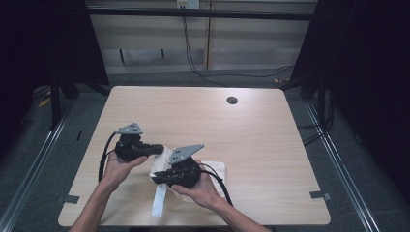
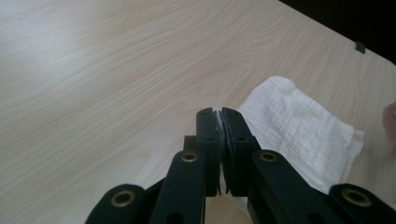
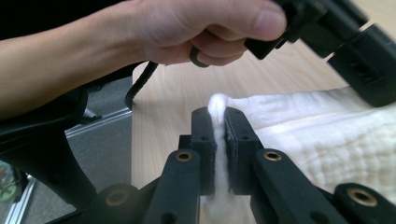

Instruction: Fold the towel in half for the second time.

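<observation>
The white towel [image 1: 212, 170] lies on the wooden table [image 1: 251, 130], near its front edge. The left gripper [image 2: 218, 116] has its jaws pressed together on a thin edge of the towel. The right gripper [image 3: 217, 114] also pinches a fold of it between closed jaws. The person's left hand [image 3: 196, 28] holds the other gripper just above.

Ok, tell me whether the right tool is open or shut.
Shut. In the right gripper view the right tool has its jaws pressed together on a fold of the white cloth, which bulges out above them.
</observation>
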Action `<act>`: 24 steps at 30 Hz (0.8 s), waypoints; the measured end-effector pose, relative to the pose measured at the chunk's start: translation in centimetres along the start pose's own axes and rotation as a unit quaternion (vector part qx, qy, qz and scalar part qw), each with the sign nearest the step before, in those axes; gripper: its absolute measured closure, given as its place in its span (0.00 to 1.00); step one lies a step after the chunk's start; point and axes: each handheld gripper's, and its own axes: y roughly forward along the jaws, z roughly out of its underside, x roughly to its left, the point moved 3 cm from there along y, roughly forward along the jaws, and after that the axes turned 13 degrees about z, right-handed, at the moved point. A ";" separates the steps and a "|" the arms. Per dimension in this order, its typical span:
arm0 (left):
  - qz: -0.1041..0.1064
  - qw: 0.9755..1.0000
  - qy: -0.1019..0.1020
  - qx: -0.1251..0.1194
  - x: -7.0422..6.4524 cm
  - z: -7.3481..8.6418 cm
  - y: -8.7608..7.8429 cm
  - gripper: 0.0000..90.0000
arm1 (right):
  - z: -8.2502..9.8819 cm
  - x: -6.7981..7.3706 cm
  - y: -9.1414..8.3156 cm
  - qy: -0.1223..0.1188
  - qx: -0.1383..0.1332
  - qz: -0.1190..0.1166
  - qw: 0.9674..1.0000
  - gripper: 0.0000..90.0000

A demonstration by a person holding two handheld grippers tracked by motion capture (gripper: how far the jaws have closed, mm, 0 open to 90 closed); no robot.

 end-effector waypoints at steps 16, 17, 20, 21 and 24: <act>0.028 0.999 0.017 0.012 -1.4 -2.3 5.5 0.96 | 1.6 -1.7 -4.4 0.010 0.000 0.047 0.999 0.93; 0.031 0.999 0.019 0.011 -1.4 -2.4 5.7 0.96 | 1.7 -1.7 -4.6 0.009 0.000 0.051 0.999 0.93; 0.038 0.999 0.024 0.014 -1.7 -2.8 6.5 0.96 | 2.3 -2.1 -5.6 0.014 -0.001 0.056 0.998 0.93; 0.040 0.999 0.025 0.012 -1.8 -3.0 6.8 0.96 | 2.3 -2.1 -5.6 0.014 -0.001 0.056 0.998 0.93; 0.051 0.998 0.027 0.008 -2.1 -3.2 7.9 0.96 | 2.9 -2.5 -6.3 0.020 0.002 0.057 0.998 0.93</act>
